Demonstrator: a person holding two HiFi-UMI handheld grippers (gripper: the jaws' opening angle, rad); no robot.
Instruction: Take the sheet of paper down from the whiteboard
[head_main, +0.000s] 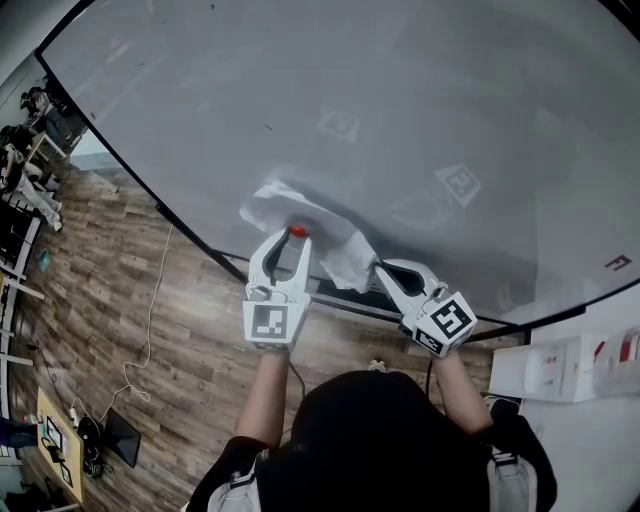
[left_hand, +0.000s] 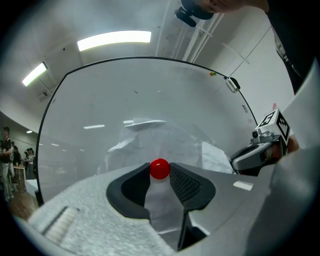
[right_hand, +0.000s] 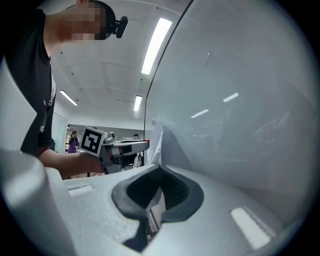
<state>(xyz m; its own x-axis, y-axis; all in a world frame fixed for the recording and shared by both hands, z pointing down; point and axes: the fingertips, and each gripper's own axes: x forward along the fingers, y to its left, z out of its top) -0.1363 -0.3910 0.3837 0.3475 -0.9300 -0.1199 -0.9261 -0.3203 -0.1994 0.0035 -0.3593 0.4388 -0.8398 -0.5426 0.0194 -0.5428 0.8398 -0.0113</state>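
Note:
A crumpled white sheet of paper lies against the whiteboard near its lower edge. A round red magnet sits on the sheet's left part. My left gripper reaches level at the board, and its two pads press on the red magnet from both sides. The paper bulges behind it. My right gripper is shut on the sheet's lower right edge; a strip of paper runs from its jaws up along the board.
The board's black bottom rail runs just under both grippers. Below it is wood floor with a thin cable. A white wall box sits at the right. Desks and clutter stand far left.

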